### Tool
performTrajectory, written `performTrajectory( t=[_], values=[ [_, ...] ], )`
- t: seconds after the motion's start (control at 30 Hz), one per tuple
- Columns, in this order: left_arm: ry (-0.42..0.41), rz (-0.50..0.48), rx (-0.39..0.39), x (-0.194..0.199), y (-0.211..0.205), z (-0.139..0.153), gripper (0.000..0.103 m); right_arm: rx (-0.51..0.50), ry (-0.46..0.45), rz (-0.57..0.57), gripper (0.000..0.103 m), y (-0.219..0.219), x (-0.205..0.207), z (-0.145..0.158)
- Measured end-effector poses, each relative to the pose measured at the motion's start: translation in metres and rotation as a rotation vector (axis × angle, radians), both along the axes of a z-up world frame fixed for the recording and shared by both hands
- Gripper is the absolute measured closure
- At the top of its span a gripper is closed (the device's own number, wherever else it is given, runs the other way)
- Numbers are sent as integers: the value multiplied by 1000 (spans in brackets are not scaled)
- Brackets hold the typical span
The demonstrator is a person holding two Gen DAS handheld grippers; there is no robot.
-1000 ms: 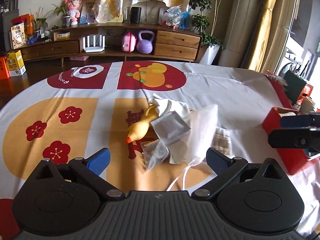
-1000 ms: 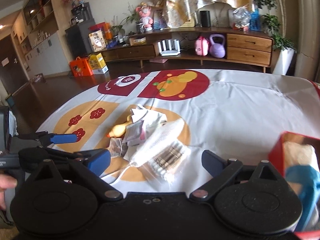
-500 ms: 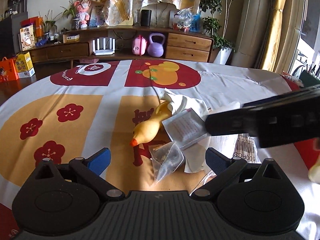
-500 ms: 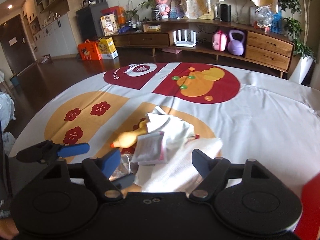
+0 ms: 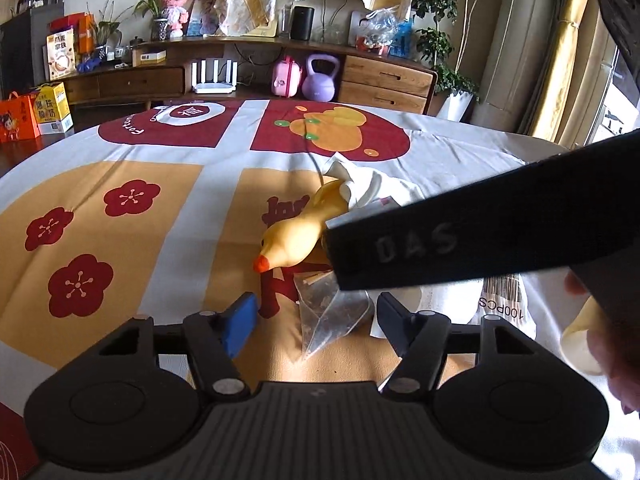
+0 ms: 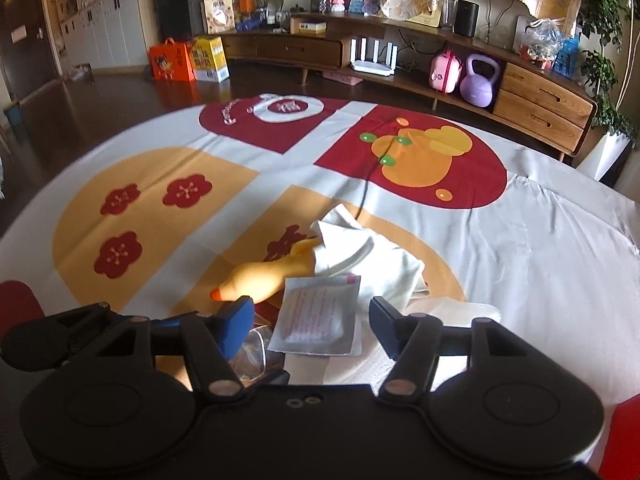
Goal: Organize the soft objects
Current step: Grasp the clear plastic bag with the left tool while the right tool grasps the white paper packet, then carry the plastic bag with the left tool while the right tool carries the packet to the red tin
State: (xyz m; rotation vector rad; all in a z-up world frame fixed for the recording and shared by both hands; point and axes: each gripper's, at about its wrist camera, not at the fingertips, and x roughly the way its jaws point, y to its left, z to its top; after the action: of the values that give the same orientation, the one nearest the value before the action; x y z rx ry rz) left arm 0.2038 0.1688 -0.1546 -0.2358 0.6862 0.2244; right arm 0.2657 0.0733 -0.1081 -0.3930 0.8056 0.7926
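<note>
A yellow rubber duck (image 5: 298, 232) with an orange beak lies on the patterned tablecloth, its tail under a crumpled white cloth (image 5: 368, 184). A clear plastic bag (image 5: 328, 312) lies just in front of my open left gripper (image 5: 316, 320). In the right wrist view the duck (image 6: 264, 276), the white cloth (image 6: 368, 252) and a flat white sachet (image 6: 320, 312) lie just ahead of my open, empty right gripper (image 6: 312, 320). The right gripper's black body (image 5: 480, 232) crosses the left wrist view and hides part of the pile.
A white towel (image 6: 452, 312) lies under the sachet at the right. A pack labelled 100PCS (image 5: 504, 304) shows at the right in the left wrist view. Red box edges (image 6: 624, 440) stand at the lower right. A sideboard (image 6: 400, 64) stands beyond the table.
My right gripper has moved left and forward over the pile, now crossing the left wrist view closer. My left gripper has moved nearer to the plastic bag and duck, its jaws somewhat narrower.
</note>
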Motion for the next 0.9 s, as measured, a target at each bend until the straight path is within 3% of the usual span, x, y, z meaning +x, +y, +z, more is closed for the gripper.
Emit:
performTrajectory(
  t=[0.13, 0.23, 0.4, 0.7, 0.9],
  values=[
    [-5, 2, 3, 0, 0, -1, 43, -39, -7, -14, 43, 7, 0, -7],
    [-5, 9, 14, 0, 0, -1, 48, -73, -14, -23, 50, 12, 0, -11],
    [-10, 11, 29, 0, 0, -1, 64, -92, -19, -35, 57, 13, -2, -15],
    [-22, 14, 24, -3, 4, 2, 82, -18, 31, -63, 67, 0, 1, -8],
    [-25, 15, 2, -5, 7, 5, 85, 7, 20, -69, 78, -7, -2, -5]
  ],
)
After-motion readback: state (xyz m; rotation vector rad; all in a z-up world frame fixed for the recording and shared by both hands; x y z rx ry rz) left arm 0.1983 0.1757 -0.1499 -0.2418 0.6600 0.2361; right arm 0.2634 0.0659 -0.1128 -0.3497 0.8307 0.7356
